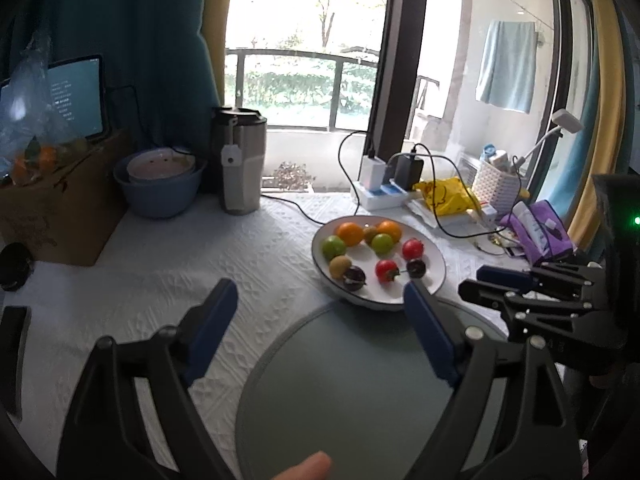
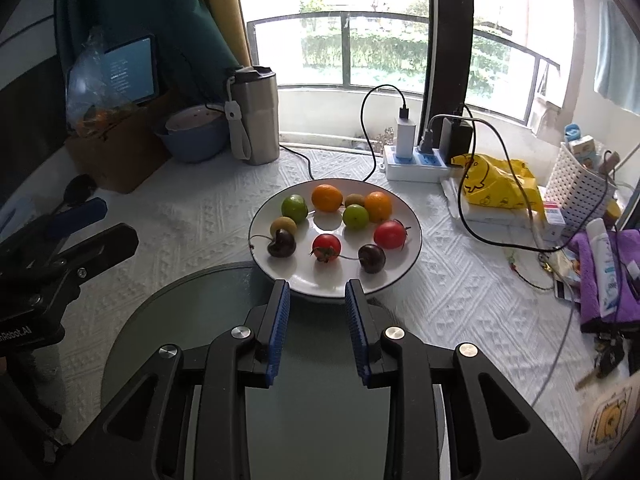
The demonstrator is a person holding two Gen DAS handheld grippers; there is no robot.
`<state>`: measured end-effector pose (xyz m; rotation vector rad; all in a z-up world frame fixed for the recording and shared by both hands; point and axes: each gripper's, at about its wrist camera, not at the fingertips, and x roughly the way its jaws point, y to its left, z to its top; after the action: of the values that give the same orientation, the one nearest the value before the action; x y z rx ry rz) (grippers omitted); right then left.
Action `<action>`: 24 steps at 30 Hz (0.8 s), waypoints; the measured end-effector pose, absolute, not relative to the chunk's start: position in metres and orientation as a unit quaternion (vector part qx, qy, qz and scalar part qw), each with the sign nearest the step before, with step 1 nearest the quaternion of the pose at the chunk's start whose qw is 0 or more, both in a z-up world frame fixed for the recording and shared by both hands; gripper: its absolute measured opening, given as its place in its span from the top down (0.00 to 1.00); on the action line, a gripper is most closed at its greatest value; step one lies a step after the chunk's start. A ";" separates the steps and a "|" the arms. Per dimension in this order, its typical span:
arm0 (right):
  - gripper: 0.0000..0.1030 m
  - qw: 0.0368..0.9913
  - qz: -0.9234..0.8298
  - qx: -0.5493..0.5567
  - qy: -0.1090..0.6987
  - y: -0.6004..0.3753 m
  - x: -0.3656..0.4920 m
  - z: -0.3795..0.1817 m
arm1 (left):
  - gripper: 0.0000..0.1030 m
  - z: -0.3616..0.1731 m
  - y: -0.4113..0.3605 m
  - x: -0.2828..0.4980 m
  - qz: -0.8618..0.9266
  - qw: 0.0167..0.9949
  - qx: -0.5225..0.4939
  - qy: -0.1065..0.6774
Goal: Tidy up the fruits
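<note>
Left tool (image 1: 320, 300) open, empty; right tool (image 2: 317, 300) nearly closed, seemingly empty. Round fruits on white plate (image 2: 400, 272) may roll; cherry (image 2: 371, 258) stems snag.

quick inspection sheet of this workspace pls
surface: white textured tablecloth, bare grey-green round plate near the grippers
job's things: white plate holding two oranges, two limes, two kiwis, two tomatoes, two dark cherries
clutter: steel tumbler, blue bowl, cardboard box, yellow bag, white basket
grippers: left gripper open, empty; right gripper nearly closed, empty
cables: black cables from power strip
surroundings: window, balcony railing, curtains
</note>
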<state>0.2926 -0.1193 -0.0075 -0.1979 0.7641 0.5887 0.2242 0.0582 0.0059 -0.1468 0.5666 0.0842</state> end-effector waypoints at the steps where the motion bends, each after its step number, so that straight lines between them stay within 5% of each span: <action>1: 0.70 0.883 0.282 -0.096 0.364 -0.121 0.289 -0.005 | 0.16 0.008 0.056 0.221 0.041 0.957 -0.072 0.277; 24: 0.70 0.911 0.269 -0.098 0.296 -0.149 0.201 0.071 | 0.16 0.076 0.012 0.148 0.057 0.974 -0.035 0.217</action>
<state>0.2011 -0.1493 0.0714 -0.2017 0.6098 0.5537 0.1476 0.0124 0.0757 -0.0706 0.4387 0.1143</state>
